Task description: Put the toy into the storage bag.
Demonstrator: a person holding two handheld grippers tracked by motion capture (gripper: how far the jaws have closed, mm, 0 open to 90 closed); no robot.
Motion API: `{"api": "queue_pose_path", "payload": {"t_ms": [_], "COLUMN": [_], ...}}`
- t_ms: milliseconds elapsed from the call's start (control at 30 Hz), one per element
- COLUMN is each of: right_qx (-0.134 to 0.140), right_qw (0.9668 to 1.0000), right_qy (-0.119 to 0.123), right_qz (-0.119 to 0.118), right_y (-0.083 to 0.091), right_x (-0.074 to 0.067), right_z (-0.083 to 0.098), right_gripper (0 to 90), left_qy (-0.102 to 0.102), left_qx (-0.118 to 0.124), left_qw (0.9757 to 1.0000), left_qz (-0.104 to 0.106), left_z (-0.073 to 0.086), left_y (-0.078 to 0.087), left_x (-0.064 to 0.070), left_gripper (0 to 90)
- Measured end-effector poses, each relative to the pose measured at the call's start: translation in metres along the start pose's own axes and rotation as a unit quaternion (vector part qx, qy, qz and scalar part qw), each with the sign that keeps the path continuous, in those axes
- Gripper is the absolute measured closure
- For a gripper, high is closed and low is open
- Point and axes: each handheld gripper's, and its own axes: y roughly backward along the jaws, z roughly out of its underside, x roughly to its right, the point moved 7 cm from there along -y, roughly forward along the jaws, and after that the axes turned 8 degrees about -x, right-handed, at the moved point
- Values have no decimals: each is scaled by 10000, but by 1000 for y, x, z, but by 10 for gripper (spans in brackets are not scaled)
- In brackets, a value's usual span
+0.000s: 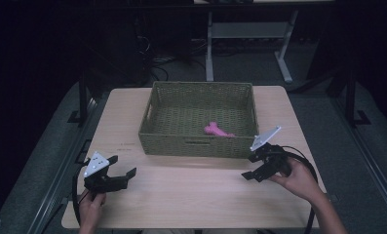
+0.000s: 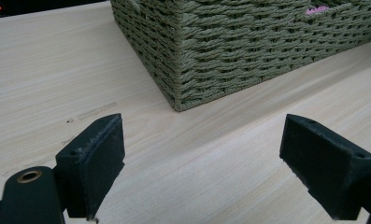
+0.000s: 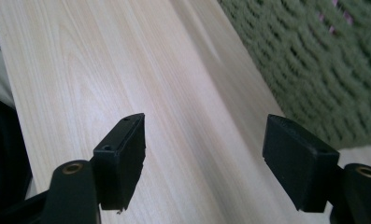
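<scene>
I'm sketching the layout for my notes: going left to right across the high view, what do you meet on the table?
Left black two-jaw tool → olive-green woven basket → pink toy lying in the basket → right black two-jaw tool, all on the light wooden table.

We're looking at a pale wooden table (image 1: 191, 195), grain running clean across it, and there's a small dark smudge (image 1: 125, 146) on its left part. Beyond the far edge we see a white desk frame (image 1: 209, 53) standing on the grey floor (image 1: 361, 161), with a tangle of cables (image 1: 157, 63) to its left. A black post (image 1: 82, 92) stands beside the table's left side, and another black post (image 1: 349, 97) off its right.
</scene>
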Motion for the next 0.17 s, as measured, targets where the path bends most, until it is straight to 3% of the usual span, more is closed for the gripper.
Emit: {"api": "queue_pose_path", "payload": {"t_ms": [167], "right_qx": [-26], "right_qw": [10000], "right_qy": [4], "right_qz": [25], "right_y": [-3], "right_x": [-6], "right_z": [9], "right_gripper": [296], "left_qy": [-15], "left_qx": [3], "left_qw": [10000], "left_qz": [-7], "left_z": [-1], "left_y": [-1], "left_x": [0], "left_gripper": [134]}}
